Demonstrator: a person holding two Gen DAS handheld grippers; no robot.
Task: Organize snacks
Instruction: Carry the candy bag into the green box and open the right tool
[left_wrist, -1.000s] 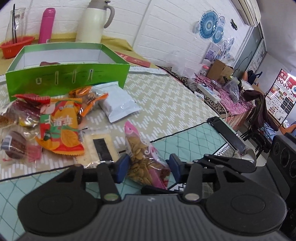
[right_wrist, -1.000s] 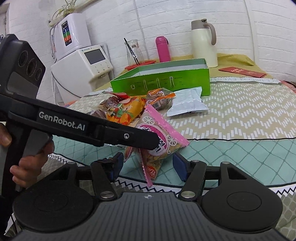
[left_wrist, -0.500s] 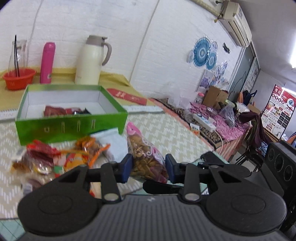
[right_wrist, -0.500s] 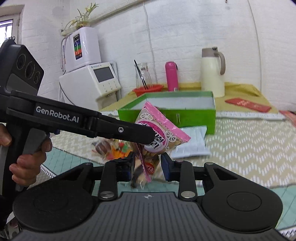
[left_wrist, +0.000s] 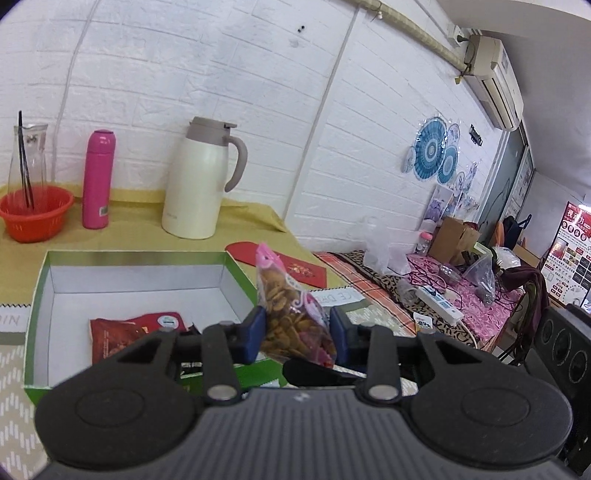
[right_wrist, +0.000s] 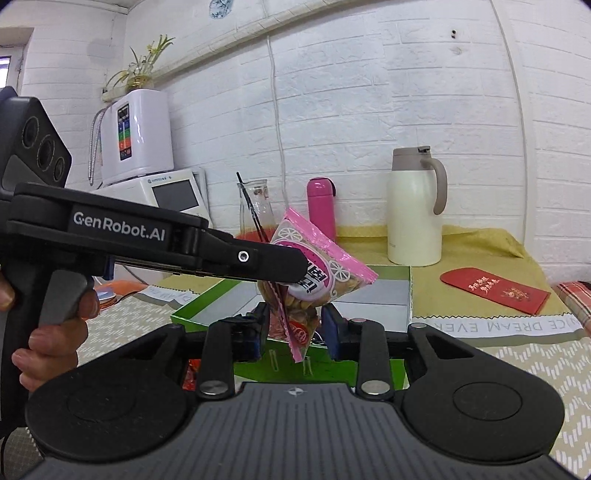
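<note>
A pink bag of golden snacks (left_wrist: 295, 314) hangs in the air, gripped from two sides. My left gripper (left_wrist: 297, 336) is shut on it, blue pads pressing its bulging middle. From the right wrist camera the same bag (right_wrist: 317, 266) shows its pink printed face. My right gripper (right_wrist: 293, 328) is shut on its lower end, and the left gripper's fingers (right_wrist: 280, 262) clamp it from the left. Just behind and below stands the open green box (left_wrist: 37, 295), white inside, with a red packet (left_wrist: 125, 328) lying in it.
A cream jug (left_wrist: 199, 181), a pink bottle (left_wrist: 98, 177) and an orange basket (left_wrist: 35, 212) stand behind the box on a yellow cloth. A red envelope (right_wrist: 495, 288) lies to its right. A hand (right_wrist: 55, 332) holds the left gripper's handle.
Both grippers lifted the pink bag off the table and carried it toward the green box. The right jaws closed onto the bag. The loose snacks on the table dropped out of view.
</note>
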